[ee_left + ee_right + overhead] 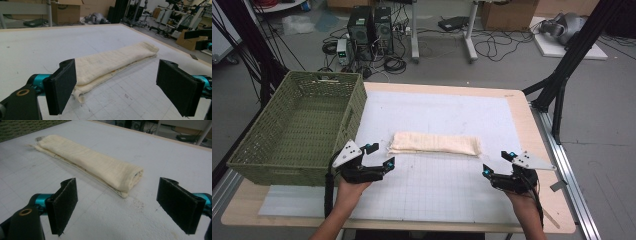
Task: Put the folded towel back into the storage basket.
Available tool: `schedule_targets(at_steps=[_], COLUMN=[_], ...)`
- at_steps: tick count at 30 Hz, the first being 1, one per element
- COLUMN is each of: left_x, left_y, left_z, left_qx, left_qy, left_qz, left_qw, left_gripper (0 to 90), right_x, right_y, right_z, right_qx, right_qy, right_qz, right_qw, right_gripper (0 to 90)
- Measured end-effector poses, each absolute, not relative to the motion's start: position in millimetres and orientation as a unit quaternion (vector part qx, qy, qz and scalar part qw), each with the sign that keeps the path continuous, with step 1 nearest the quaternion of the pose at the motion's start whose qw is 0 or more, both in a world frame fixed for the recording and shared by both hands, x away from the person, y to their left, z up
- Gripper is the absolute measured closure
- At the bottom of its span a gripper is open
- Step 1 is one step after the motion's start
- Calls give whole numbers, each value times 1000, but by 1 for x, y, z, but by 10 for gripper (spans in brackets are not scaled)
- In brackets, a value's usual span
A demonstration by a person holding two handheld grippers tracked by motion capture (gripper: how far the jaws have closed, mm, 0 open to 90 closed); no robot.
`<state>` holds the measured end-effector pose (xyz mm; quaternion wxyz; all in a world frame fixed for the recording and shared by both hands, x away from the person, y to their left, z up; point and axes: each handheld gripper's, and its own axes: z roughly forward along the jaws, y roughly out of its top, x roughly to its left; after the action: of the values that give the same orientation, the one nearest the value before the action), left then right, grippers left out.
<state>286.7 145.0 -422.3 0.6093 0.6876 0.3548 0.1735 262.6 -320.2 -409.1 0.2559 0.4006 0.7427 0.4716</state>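
Pale wood rectangular table [539,165] carries a white gridded mat [437,185] over most of its top. A large olive-green woven plastic basket [267,160] sits on the left side of the table, overlapping the mat's left edge, open side up.

A cream folded cloth, long and narrow [434,144], lies flat near the middle of the mat, its long axis running left to right. In the left gripper view its near end shows stacked layers with a rolled edge [110,65]; in the right gripper view the folded end faces the camera and thin under-layers stick out along the near edge [95,166].

The left gripper [380,154], held in the person's left hand [349,192], sits just near and left of the cloth's left end, jaws spread wide with nothing between them, not touching the cloth. The right gripper [496,163], in the right hand [523,199], sits near and right of the cloth's right end, jaws likewise wide apart and holding nothing.
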Motion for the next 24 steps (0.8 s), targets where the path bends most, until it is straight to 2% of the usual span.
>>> schedule_targets(at_steps=[14,17,24], left_x=[291,295,314], left_y=[144,143,136], left_z=[-405,-402,-387], left_qx=[695,692,697], left_qy=[345,349,339], left_qz=[177,157,168], left_qw=[605,612,609], left_gripper=[174,178,175], right_x=[257,257,257], right_y=[-324,-324,-324], right_z=[-406,-407,-406], right_qx=[402,405,405], right_qy=[736,736,737], right_qz=[478,478,477], right_qw=[260,259,256], right_gripper=[158,158,163])
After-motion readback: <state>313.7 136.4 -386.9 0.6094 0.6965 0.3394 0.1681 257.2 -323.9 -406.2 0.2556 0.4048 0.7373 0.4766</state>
